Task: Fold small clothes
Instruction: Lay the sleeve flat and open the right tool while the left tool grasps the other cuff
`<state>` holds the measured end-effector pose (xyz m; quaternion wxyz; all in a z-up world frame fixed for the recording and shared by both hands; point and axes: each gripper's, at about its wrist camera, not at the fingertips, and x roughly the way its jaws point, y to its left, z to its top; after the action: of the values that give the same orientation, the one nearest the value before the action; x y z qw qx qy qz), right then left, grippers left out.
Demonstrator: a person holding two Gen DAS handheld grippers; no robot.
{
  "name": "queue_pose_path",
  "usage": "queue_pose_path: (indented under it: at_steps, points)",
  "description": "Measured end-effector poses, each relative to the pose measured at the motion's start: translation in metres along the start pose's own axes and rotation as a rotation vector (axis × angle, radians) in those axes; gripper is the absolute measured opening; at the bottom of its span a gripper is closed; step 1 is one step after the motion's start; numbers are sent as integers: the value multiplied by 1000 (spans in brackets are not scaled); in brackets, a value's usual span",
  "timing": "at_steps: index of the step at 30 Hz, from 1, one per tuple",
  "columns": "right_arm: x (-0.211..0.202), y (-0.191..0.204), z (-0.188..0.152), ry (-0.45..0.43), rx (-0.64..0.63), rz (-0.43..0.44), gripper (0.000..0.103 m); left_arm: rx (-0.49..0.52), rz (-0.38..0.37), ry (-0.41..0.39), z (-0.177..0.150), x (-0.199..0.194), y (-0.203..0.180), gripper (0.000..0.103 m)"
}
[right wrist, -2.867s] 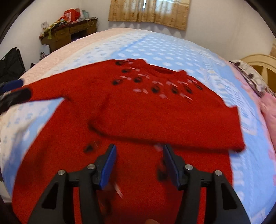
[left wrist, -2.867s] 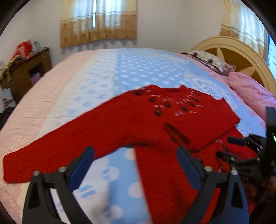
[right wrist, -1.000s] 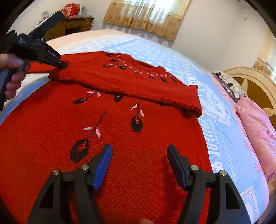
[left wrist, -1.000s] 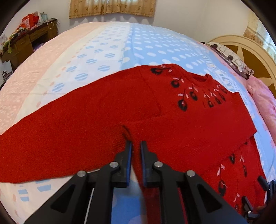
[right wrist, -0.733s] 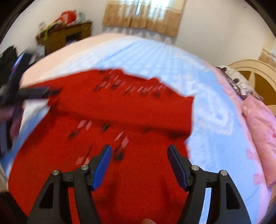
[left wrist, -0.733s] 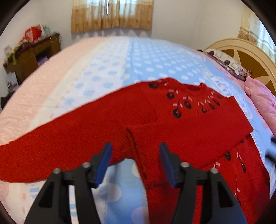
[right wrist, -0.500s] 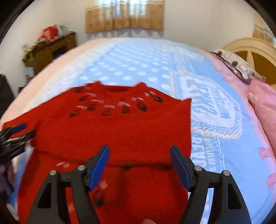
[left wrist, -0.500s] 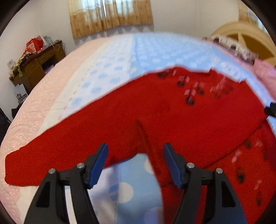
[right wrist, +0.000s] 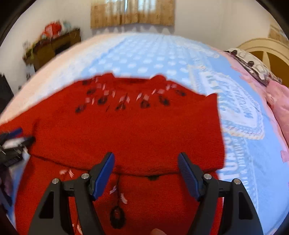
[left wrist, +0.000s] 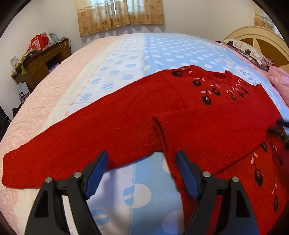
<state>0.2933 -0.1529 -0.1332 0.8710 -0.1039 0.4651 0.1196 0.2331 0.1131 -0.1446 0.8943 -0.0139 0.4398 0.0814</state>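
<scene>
Curtained window (left wrist: 120, 15), wood desk (left wrist: 41, 63), bed (left wrist: 126, 48).

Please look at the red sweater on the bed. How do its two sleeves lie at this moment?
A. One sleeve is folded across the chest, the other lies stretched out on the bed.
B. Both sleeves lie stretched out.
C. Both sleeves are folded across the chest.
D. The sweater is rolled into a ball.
A: one sleeve lies across the red sweater, the other sleeve stretches out over the bed.

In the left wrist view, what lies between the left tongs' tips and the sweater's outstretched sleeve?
Nothing but bare bedsheet: the opening left tongs hold nothing, just short of the red sweater's outstretched sleeve.
</scene>
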Motion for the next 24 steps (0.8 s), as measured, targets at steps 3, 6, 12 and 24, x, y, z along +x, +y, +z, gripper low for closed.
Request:
queue_pose_path:
  at_steps: [3, 6, 12, 24]
  points:
    - [9, 18, -9, 4, -44, -69, 73, 3, -7, -18, -1, -11, 5, 80]
    - [-4, 27, -6, -9, -48, -59, 73, 9, 26, -65, -3, -28, 23, 80]
    - [-19, 77, 3, -93, -148, 11, 73, -50, 147, -82, -12, -47, 93, 80]
    - [-17, 134, -7, -74, -264, 86, 73, -344, 395, -21, -43, -46, 259, 80]
